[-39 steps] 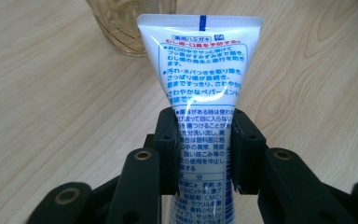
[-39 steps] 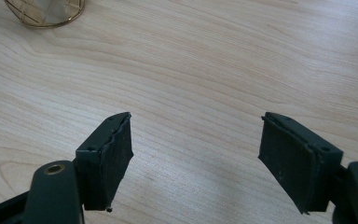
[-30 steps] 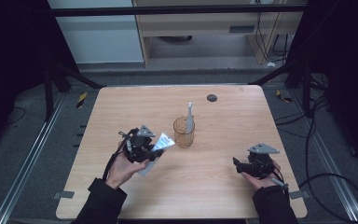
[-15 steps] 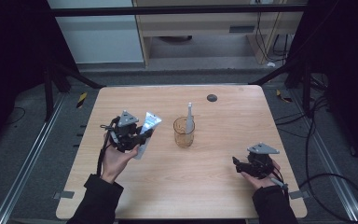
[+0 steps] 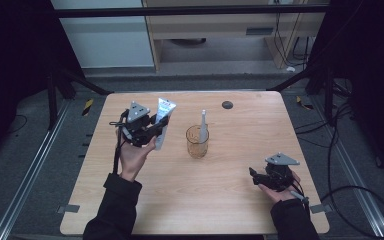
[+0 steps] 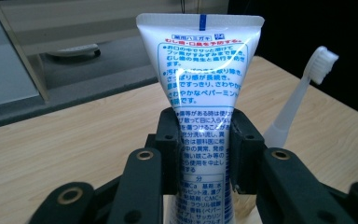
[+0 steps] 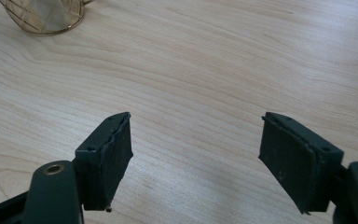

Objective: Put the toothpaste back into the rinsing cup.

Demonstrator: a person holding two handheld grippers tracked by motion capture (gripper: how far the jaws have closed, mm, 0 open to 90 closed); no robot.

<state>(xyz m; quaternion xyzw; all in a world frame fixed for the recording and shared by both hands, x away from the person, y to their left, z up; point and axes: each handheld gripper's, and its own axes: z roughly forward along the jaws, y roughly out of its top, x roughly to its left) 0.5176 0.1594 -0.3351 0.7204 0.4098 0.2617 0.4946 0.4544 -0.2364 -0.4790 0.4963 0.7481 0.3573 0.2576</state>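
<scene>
A white toothpaste tube (image 5: 163, 121) with blue and red print is held upright-tilted above the table's left half by my left gripper (image 5: 150, 131), which is shut on it. In the left gripper view the tube (image 6: 200, 79) stands between the two black pads (image 6: 168, 144), its crimped end up. An amber glass cup (image 5: 197, 141) stands mid-table with a white toothbrush (image 5: 203, 121) in it, bristles up; the toothbrush (image 6: 303, 88) shows to the tube's right. My right gripper (image 5: 258, 179) rests near the front right, open, and its view shows bare wood between the pads (image 7: 109, 154).
A small dark round disc (image 5: 227, 104) lies near the table's far edge (image 5: 195, 93). The cup's base (image 7: 46, 16) sits at the top left of the right gripper view. Metal frame rails and cables run along both sides on the floor.
My left gripper has carried the toothpaste tube away from the cup, leftward and toward the far side, and raised it more upright. The right gripper has stayed put.
</scene>
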